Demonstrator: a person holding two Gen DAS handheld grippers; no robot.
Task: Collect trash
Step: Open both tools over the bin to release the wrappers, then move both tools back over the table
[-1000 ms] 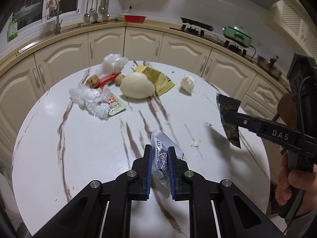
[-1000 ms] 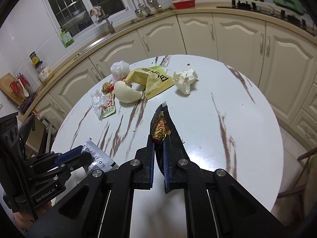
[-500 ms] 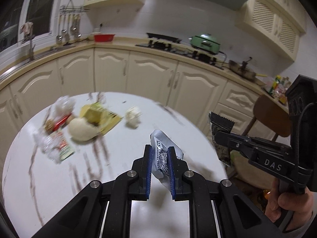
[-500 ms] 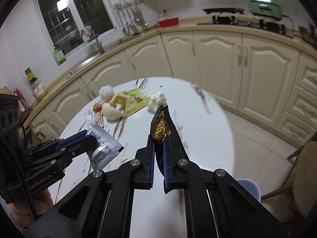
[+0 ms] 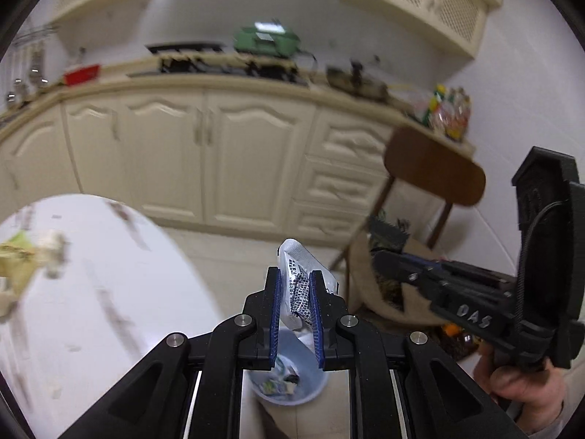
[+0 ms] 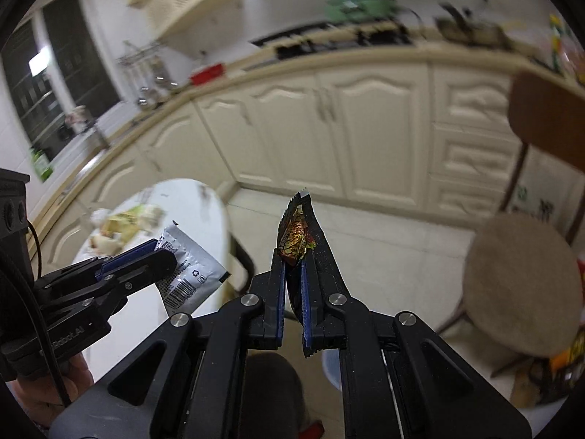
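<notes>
The left gripper (image 5: 295, 301) is clenched on a silver sachet (image 5: 300, 274), which stands up between its blue fingers (image 5: 275, 314) at the lower centre of the left wrist view. Directly below the sachet, between the gripper's arms, sits a pale blue bin (image 5: 292, 373) on the floor, with scraps of packaging inside. The right gripper (image 6: 294, 281) is clenched on a dark wrapper (image 6: 298, 234) with a red-gold inside and a saw-toothed edge, held upright at the centre of the right wrist view. In the left wrist view that wrapper's dark end (image 5: 387, 234) shows at right, in front of a cushioned chair (image 5: 435, 172). The round white tabletop (image 5: 91, 292) lies at lower left, with blurred leftover trash (image 5: 25, 256) near the frame's left edge. In the right wrist view the sachet (image 6: 190, 270) shows at lower left, over the tabletop's (image 6: 204, 219) edge. A hand (image 5: 523, 395) grips the right gripper's handle at lower right.
</notes>
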